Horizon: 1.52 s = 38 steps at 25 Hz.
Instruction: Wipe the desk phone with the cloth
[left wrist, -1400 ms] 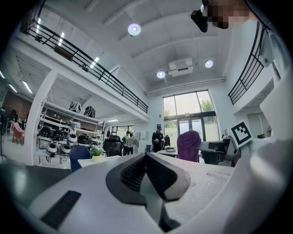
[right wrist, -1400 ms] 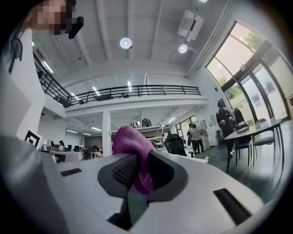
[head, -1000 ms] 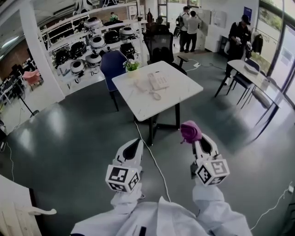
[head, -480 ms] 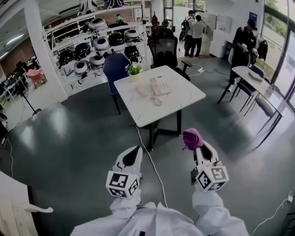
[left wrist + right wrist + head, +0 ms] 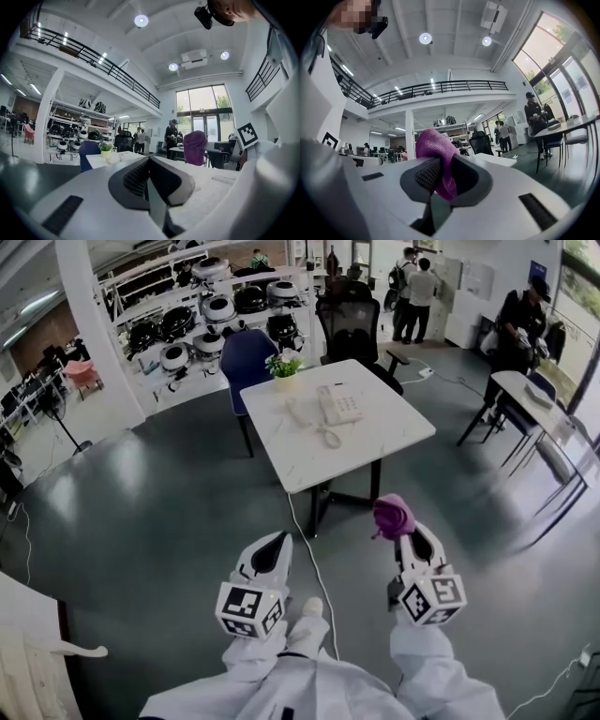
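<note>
Closer now to the far counter [image 5: 375,451] and desk phone [image 5: 339,404]; my right gripper [image 5: 400,532] jaws clamp the purple cloth [image 5: 392,513], left gripper [image 5: 272,547] jaws closed, empty.

The table [image 5: 384,451] stands ahead of the person, well apart from both grippers; on it the desk phone [image 5: 339,405] lies toward the far side, with a potted plant [image 5: 284,366] behind it to the left, near the far left corner; a chair [image 5: 246,357] stands behind the table, and shelves [image 5: 202,306] further behind; a second table [image 5: 553,418] stands at the right; a cable [image 5: 309,554] runs over the floor between the left gripper [image 5: 274,545], jaws together, and the right gripper [image 5: 410,538], whose jaws hold the cloth [image 5: 394,514].
</note>
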### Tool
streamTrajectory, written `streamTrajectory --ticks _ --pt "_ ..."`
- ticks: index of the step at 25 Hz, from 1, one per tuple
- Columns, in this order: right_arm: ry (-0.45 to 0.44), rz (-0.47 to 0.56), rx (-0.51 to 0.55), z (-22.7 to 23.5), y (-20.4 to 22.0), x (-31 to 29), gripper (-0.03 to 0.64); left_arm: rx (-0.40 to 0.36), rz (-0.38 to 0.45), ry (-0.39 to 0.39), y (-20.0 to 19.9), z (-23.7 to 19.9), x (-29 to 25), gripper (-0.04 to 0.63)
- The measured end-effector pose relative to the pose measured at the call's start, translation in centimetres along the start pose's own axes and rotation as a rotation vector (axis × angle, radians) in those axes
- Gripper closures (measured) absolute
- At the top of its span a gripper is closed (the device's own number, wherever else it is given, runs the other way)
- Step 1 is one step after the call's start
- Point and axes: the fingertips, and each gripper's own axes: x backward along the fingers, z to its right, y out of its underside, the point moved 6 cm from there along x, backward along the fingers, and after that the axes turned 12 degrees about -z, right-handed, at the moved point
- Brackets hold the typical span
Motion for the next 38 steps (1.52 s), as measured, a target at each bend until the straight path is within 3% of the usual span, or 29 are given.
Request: streamTrajectory --ticks 14,22,38 --pt "0.021 -0.024 -0.019 5.7 -2.5 -14.1 0.58 0.021 -0.011 0.033 -3.6 -7.4 -14.0 0.597" --pt "0.062 -0.019 -0.033 8.9 -4.0 -20.6 0.58 0.013 -0.01 0.092 -6.0 -10.7 -22.0 0.597" --pt "0.087 -0.044 -0.043 13.2 -4.5 -29.1 0.58 0.036 -0.039 0.117 -6.1 -14.2 -30.7 0.597"
